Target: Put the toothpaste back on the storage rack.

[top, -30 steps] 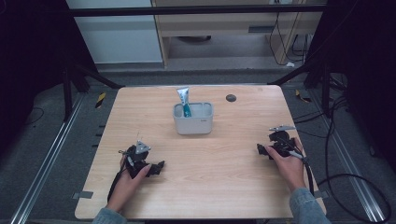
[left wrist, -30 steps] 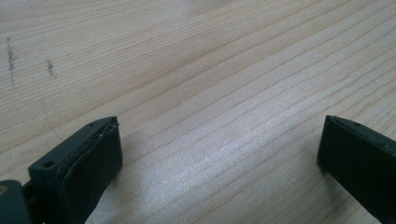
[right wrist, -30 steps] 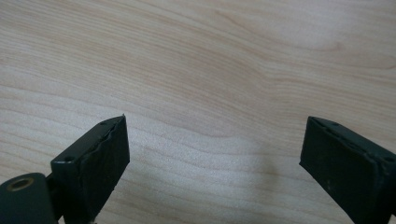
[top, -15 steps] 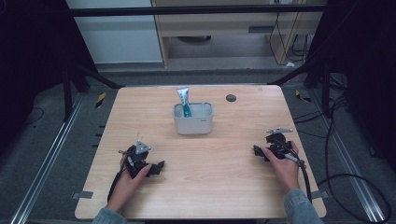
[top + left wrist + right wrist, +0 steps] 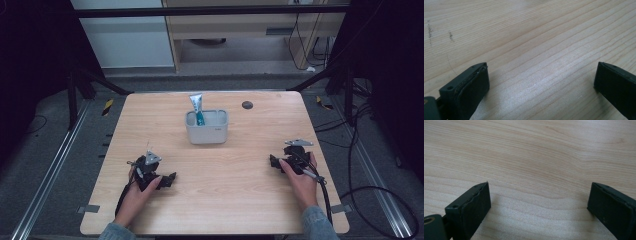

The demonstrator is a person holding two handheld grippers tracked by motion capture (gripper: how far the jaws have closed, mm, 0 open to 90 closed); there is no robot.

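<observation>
A grey box (image 5: 206,127) stands at the middle of the wooden table (image 5: 240,185), with a white and teal tube (image 5: 197,107) upright in its left side. My left gripper (image 5: 170,178) rests low on the table at the front left, held by a hand. In the left gripper view its jaws stand wide apart over bare wood, so the gripper (image 5: 541,80) is open and holds nothing. At the front right a hand holds my right gripper (image 5: 274,161), pointing left. Seen from its own camera, the right gripper (image 5: 539,200) is open too, nothing between its jaws.
A small dark round spot (image 5: 247,104) lies on the table behind and to the right of the box. Black frame bars and cables run around the table. Pale cabinets stand beyond the far edge.
The right gripper has slid a little leftward and toward the table's front. The left gripper has stayed where it was.
</observation>
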